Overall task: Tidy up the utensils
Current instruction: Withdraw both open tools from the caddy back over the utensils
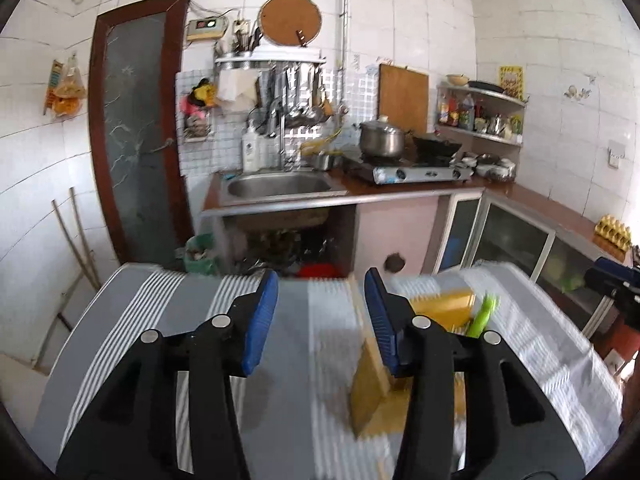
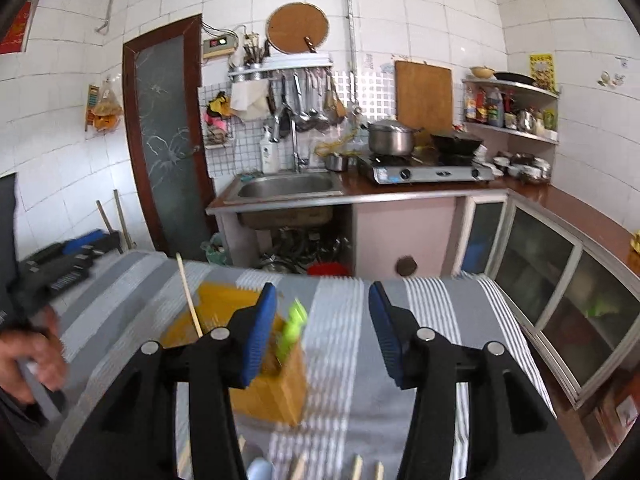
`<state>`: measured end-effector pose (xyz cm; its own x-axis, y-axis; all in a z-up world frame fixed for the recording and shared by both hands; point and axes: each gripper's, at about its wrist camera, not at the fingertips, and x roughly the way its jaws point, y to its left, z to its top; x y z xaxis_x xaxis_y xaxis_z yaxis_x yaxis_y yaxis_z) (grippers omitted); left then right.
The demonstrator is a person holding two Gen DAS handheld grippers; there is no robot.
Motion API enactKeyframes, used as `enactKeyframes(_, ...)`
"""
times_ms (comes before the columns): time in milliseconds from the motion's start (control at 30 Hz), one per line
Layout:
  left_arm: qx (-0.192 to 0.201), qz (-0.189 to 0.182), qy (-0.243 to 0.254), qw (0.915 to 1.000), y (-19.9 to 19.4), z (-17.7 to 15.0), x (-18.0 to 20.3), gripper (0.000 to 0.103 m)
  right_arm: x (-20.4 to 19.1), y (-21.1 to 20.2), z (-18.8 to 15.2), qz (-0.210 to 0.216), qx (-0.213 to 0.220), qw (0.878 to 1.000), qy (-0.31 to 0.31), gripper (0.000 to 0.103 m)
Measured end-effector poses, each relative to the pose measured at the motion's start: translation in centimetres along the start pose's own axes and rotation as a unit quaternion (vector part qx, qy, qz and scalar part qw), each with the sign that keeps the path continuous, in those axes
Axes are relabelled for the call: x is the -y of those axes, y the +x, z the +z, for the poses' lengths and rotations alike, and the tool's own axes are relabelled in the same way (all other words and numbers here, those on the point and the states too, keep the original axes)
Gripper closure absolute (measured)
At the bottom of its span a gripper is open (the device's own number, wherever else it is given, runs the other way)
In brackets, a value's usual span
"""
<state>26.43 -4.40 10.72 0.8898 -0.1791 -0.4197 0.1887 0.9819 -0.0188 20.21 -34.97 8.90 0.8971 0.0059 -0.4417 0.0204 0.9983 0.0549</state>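
Observation:
A wooden utensil box (image 2: 272,396) stands on a table under a grey striped cloth (image 2: 432,312). A green utensil (image 2: 294,334) stands in it, and a thin wooden stick (image 2: 189,300) rises beside it. The box (image 1: 370,384) and green utensil (image 1: 484,314) also show blurred in the left wrist view. My left gripper (image 1: 322,320) is open and empty above the cloth, left of the box. My right gripper (image 2: 322,330) is open and empty, just right of the box. Wooden utensil ends (image 2: 356,468) lie at the bottom edge.
A yellow mat (image 2: 212,312) lies under the box. Beyond the table stand a sink (image 2: 286,188), a gas stove (image 2: 424,170) with a pot (image 2: 391,136), and glass-door cabinets (image 2: 536,264) on the right. The other gripper (image 2: 60,268) and a hand show at the left.

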Motion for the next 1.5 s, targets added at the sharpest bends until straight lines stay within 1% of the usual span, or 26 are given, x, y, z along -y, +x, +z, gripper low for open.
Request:
enactKeyframes(133,-0.021,0.015,-0.007,0.9996,-3.0,-4.4,-1.6,0.059,1.5,-1.8,-4.5,-0.016,-0.022,1.0,0.006,0.055)
enactKeyframes(167,-0.028,0.017,-0.011,0.9994,-3.8,-5.8,-1.9,0.059,1.7,-2.5,-6.3,-0.017,-0.028,0.999,0.009,0.055)
enactKeyframes(267,-0.042,0.028,-0.019,0.9985,-6.0,-9.6,-2.5,0.059,1.8,-4.1,-10.2,-0.024,-0.045,0.999,0.016,0.055)
enactKeyframes(400,-0.056,0.032,-0.03,0.9975,-8.9,-14.1,-2.5,0.059,1.6,-6.2,-14.7,-0.03,-0.065,0.997,0.031,0.055)
enactKeyframes(500,-0.065,0.028,-0.034,0.9969,-10.5,-16.3,-2.1,0.059,1.2,-7.4,-16.8,-0.028,-0.074,0.996,0.038,0.055)
enactKeyframes(600,-0.075,0.018,-0.04,0.9963,-11.8,-18.3,-1.5,0.059,1.0,-8.5,-18.0,-0.026,-0.077,0.996,0.042,0.055)
enactKeyframes(767,-0.085,0.006,-0.04,0.9956,-13.1,-19.6,-0.5,0.059,0.8,-9.7,-18.8,-0.023,-0.078,0.996,0.041,0.055)
enactKeyframes(933,-0.075,0.006,-0.037,0.9965,-14.3,-19.4,0.1,0.059,0.9,-10.8,-19.1,-0.025,-0.071,0.996,0.043,0.055)
enactKeyframes(1100,-0.073,0.004,-0.031,0.9968,-15.0,-19.3,0.7,0.059,1.0,-11.5,-18.7,-0.028,-0.062,0.997,0.04,0.055)
enactKeyframes(1333,-0.087,-0.004,-0.038,0.9955,-14.0,-19.2,0.7,0.059,1.1,-11.2,-18.5,-0.032,-0.064,0.997,0.037,0.055)
enactKeyframes(1500,-0.1,-0.013,-0.036,0.9943,-12.3,-18.9,1.1,0.059,1.3,-9.5,-18.1,-0.028,-0.076,0.996,0.036,0.055)
